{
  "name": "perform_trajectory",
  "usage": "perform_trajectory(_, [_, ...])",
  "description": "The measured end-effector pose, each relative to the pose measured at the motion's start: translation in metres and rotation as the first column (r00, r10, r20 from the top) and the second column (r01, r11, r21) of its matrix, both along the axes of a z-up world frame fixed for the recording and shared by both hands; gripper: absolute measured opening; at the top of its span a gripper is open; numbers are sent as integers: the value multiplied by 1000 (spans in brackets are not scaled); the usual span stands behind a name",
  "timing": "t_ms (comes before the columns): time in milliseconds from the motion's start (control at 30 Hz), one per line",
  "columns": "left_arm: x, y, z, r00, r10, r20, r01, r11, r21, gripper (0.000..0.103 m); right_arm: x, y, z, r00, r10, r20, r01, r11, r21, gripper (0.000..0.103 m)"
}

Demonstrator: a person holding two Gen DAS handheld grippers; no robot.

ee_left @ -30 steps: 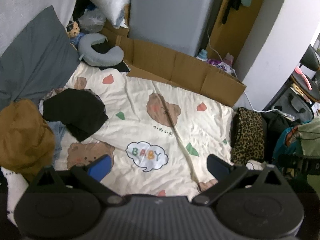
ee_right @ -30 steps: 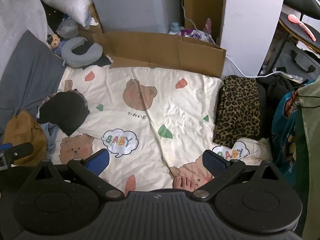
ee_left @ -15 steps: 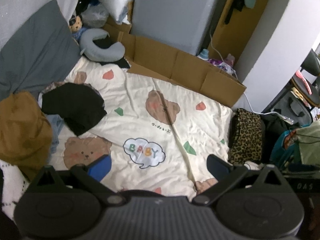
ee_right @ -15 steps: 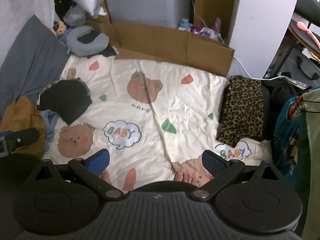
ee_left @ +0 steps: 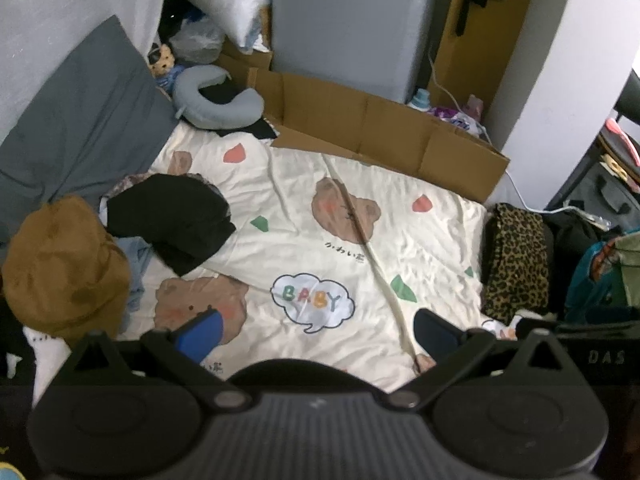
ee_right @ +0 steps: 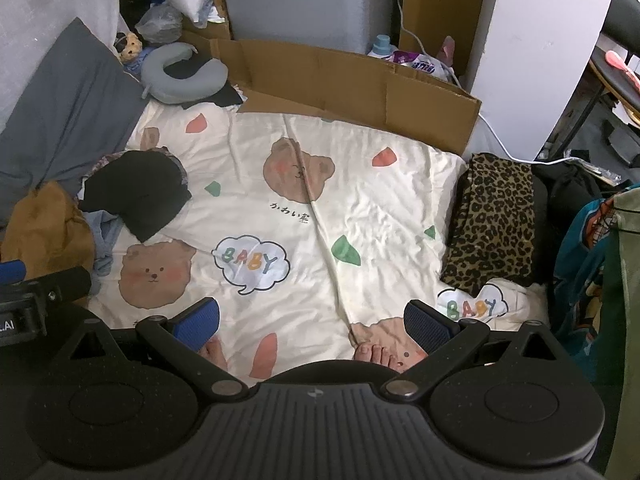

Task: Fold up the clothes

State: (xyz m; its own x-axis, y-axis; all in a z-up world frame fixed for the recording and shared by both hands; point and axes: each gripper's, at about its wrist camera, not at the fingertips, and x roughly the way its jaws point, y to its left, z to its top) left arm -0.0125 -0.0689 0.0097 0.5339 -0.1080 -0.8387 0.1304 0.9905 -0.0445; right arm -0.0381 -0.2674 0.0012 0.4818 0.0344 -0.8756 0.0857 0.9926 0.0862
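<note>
1. Left wrist view: left gripper (ee_left: 318, 330) spread wide, empty, above the bear-print blanket (ee_left: 320, 240).
2. Right wrist view: right gripper (ee_right: 312, 322) likewise agape, holding nothing.
3. Black garment (ee_left: 172, 216) heaped at blanket's left edge, against brown garment (ee_left: 60, 264).
4. Probably soft, light, floppy; best pinched at a loose edge.
5. Crumpled; long axis unclear.
</note>
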Motion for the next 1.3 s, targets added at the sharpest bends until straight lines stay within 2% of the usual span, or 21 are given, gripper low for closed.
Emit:
perform_trajectory(500, [0,7,-2,999,32,2,-32,999,10,102,0,2,1,1000,1,12,-1,1000,8,101])
perform_trajectory(867, [-2,3,-4,999,27,18,-28,1000,11,95,1,-2,1,1000,2,11,-3,1000,15,101])
perform_trajectory(1300, [2,5,-5,1000,26,12,-26,1000,11,94,0,-4,2,1000,-5,15,5,1000,14,101])
